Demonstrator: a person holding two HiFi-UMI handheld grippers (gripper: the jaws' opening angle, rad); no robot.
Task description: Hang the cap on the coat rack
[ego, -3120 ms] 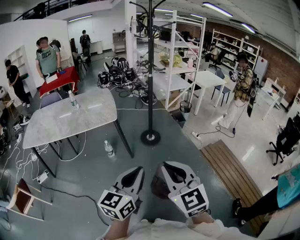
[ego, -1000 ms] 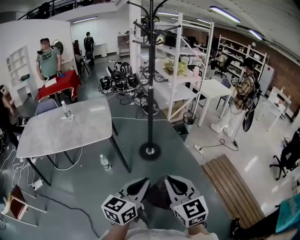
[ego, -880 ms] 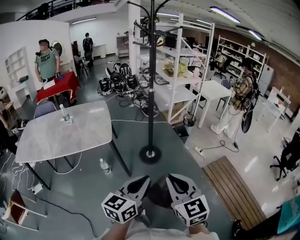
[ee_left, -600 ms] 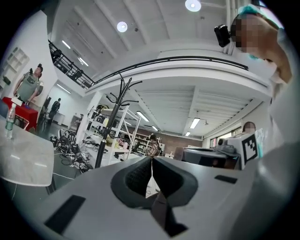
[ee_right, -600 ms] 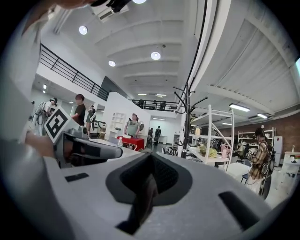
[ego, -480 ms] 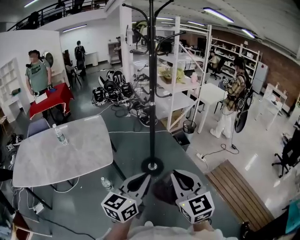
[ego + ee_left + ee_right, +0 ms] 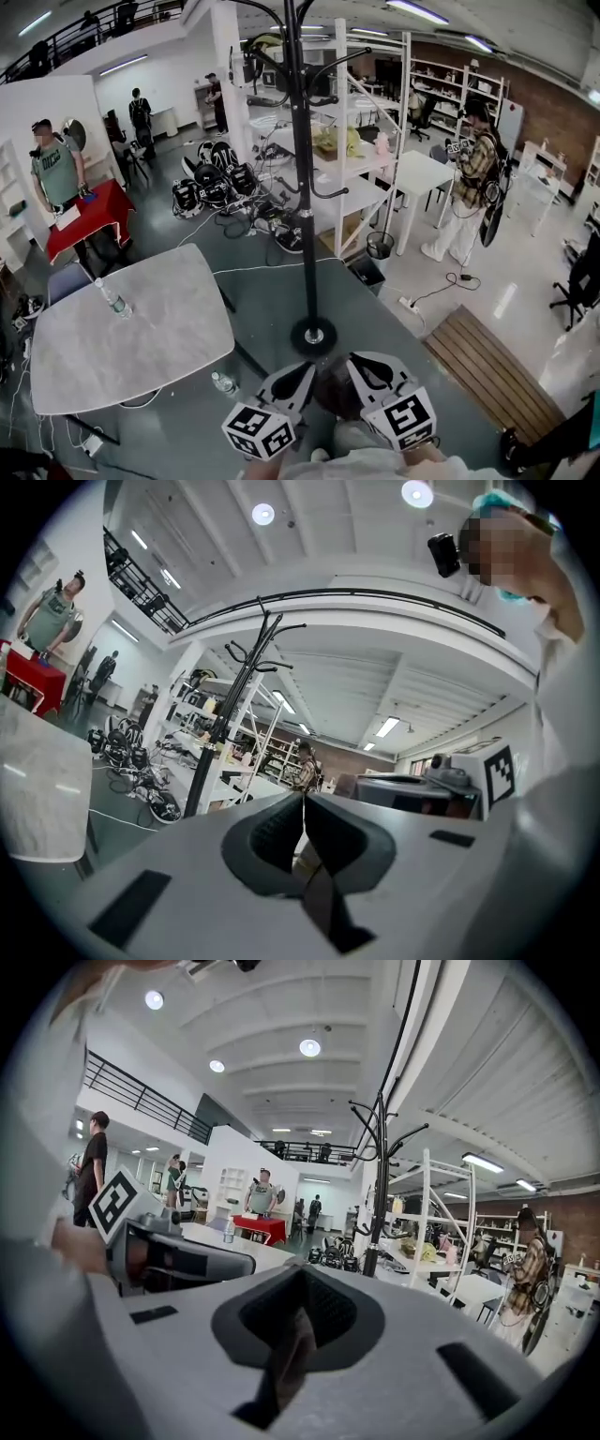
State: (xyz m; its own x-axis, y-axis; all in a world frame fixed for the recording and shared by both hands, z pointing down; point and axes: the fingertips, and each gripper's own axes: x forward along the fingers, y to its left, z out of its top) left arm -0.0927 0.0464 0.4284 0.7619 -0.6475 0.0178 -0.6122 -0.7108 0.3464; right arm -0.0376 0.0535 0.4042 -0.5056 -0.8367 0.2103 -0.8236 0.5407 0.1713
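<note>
Moved: coat rack (image 7: 302, 187) base now nearer | left tongs (image 7: 298, 377), right tongs (image 7: 364, 370) both clamped on dark cap (image 7: 336, 397) between them

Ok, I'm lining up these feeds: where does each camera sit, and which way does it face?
Head view: head-mounted, facing down at the rack; left gripper, right gripper, cap show.
Left gripper view: along its shut jaws, tilted up at rack; right gripper shows.
Right gripper view: likewise, from the right; left gripper shows.
Shared: all three see the rack.
</note>
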